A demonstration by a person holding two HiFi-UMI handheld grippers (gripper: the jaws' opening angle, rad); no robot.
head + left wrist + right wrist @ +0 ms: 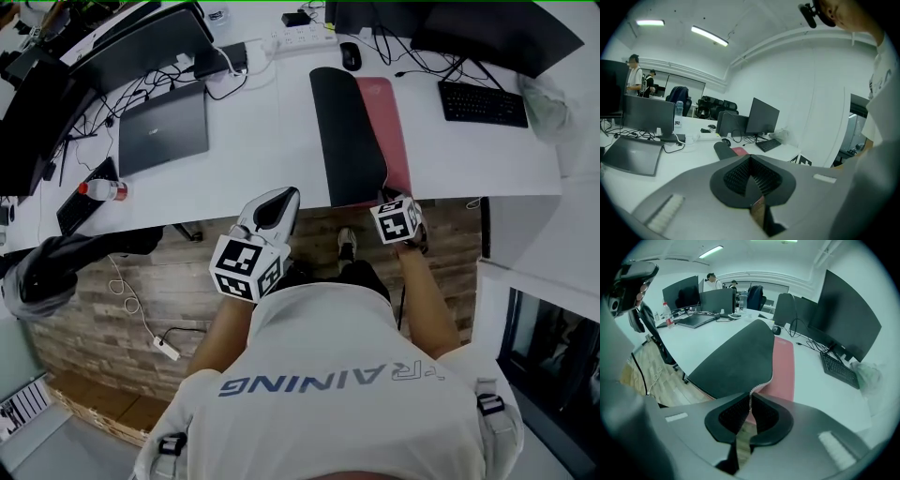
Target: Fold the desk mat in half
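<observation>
1. Desk mat (349, 131) (736, 357): lies on the right half of the bench (253, 141) and runs from the near edge away toward the far side. The black underside is turned up and over the left portion, and the pink face shows in a strip along the right. In the right gripper view the black flap arches above the pink surface, with a pale stitched edge leading down to its near corner.
2. Right claw (386, 202) (750, 392): at the near edge of the bench, where black meets pink. The jaws are pressed together at the tips, clamped on the near corner of the black flap.
3. Left claw (281, 202) (751, 161): held in the air just off the near edge of the bench, left of the desk mat and apart from it. The jaws are closed on each other with nothing between them.
4. Mouse (350, 56): black, just beyond the far end of the desk mat.
5. Keyboard (483, 103): black, to the right of the desk mat and further back.
6. Laptop (164, 127): dark, lid closed, on the left half of the bench.
7. Bottle (101, 190): lying near the left near edge of the bench.
8. Power strip (300, 37): white, at the far side, among cables.
9. Person (328, 375): white shirt, seen from above, standing on the wood-pattern floor (103, 319).
</observation>
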